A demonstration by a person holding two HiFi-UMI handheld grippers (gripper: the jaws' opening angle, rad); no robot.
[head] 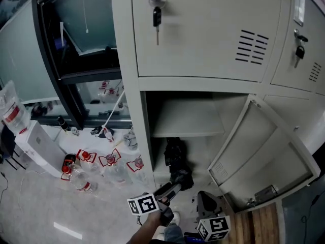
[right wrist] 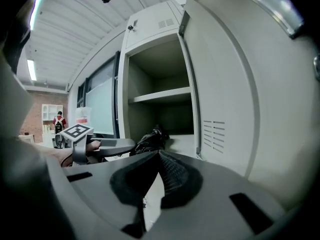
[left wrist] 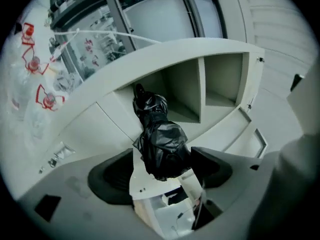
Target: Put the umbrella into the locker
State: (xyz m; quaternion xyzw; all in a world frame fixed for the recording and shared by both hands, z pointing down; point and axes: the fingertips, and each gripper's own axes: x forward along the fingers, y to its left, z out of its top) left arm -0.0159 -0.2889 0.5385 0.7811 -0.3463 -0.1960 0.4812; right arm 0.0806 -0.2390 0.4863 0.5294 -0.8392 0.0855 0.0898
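At six o'clock, the left gripper (head: 175,186) holds a black folded umbrella (head: 175,155) inside the open cream metal locker (head: 127,60).

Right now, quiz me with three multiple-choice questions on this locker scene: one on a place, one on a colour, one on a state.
1. Where does the umbrella tip lie?
A) on the floor by the bottles
B) inside the open locker, under its shelf
C) on top of the locker

2. What colour is the umbrella?
A) red
B) white
C) black

3. How is the right hand-held gripper?
A) shut, empty
B) wide open
C) clamped on a key

Answers: 1 B, the head view shows it past the open door. 2 C, black fabric is clamped in the left hand-held gripper. 3 A, its jaws meet with nothing between.
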